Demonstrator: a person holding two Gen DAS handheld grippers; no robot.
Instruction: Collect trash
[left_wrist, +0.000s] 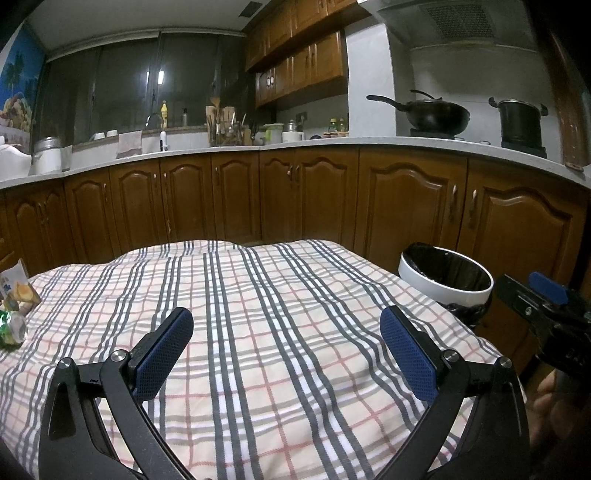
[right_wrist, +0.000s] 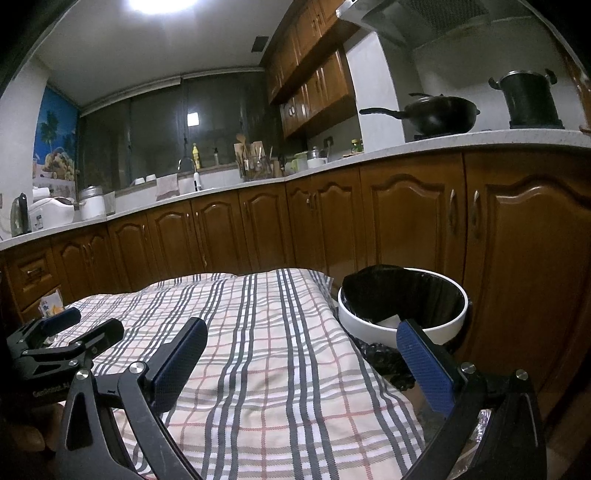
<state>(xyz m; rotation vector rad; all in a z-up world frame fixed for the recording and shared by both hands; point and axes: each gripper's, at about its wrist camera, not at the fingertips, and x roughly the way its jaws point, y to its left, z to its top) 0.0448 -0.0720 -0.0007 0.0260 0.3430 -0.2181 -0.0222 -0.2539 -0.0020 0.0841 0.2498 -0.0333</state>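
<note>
Both grippers, left (left_wrist: 286, 328) & right (right_wrist: 301, 343), held wide, empty. Crushed can (left_wrist: 13, 328) to be approached low, gripped across the body, then carried to bin (right_wrist: 402, 325).

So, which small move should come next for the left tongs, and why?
Probably swing the left tongs left toward the crushed green can. They are open and empty, trash lies at the cloth's left edge, and the bin stands right.

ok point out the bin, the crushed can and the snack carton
bin (right_wrist: 369, 325), right wrist view, on its white front wall
crushed can (left_wrist: 13, 328), left wrist view, on its green and silver body
snack carton (left_wrist: 18, 286), left wrist view, on its printed front
</note>
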